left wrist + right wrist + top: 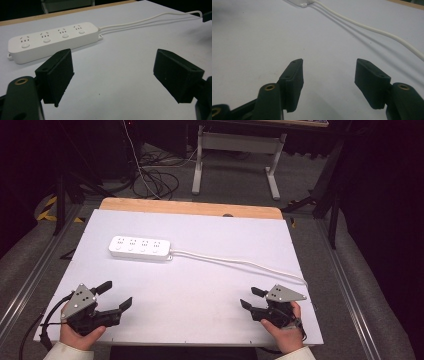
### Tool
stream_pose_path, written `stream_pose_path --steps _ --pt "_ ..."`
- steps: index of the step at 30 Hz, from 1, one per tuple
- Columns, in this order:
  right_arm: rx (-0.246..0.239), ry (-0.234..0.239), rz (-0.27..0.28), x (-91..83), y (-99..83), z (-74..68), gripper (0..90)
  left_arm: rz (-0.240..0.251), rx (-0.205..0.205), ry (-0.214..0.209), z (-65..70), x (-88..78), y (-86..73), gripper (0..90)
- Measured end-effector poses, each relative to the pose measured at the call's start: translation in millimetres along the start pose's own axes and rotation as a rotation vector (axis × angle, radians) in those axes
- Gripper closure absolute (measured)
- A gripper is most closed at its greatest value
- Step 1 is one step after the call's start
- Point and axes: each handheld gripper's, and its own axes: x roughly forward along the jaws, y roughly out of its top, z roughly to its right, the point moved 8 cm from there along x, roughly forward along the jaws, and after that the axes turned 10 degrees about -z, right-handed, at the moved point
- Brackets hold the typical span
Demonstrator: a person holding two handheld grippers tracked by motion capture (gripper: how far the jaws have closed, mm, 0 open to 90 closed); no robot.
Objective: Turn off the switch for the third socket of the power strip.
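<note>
- Long white plastic power strip [140, 248]: flat rectangular bar with rounded corners, four socket groups in a row along its top, each with a round button beside it; a small mounting tab projects at each short end. It lies flat on the far-left part of the board, well apart from both grippers.
- In the left gripper view the power strip [52, 41] lies ahead of the jaws, beyond their tips, not between them.
- Thin white round cord [240, 262]: leaves the strip's right end and runs across the board to its right edge; in the right gripper view the cord [372, 28] passes diagonally ahead of the jaws.
- White matte board [200, 285]: covers the tabletop; a light wooden edge [190, 208] shows at the far side.
- Left gripper [116, 295]: black, grey plate on top, held by a hand at the near-left; jaws spread wide, nothing between them.
- Right gripper [252, 297]: black, same build, near-right; jaws parted, grasping nothing.
</note>
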Motion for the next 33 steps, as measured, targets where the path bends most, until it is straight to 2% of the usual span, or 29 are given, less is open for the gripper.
stream_pose_path --steps 24,30,33 --pt "-0.004 -0.01 0.002 -0.9 -0.1 0.3 41.6 -0.02 0.04 0.044 -0.2 -1.6 1.5 16.2" --pt "-0.008 -0.009 -0.003 -0.1 -0.4 -0.2 41.6 -0.023 0.005 0.021 0.6 -4.1 4.2 15.8" --pt "-0.008 -0.008 -0.003 0.2 -0.3 -0.5 41.6 -0.024 0.008 0.024 0.0 -4.8 5.5 15.8"
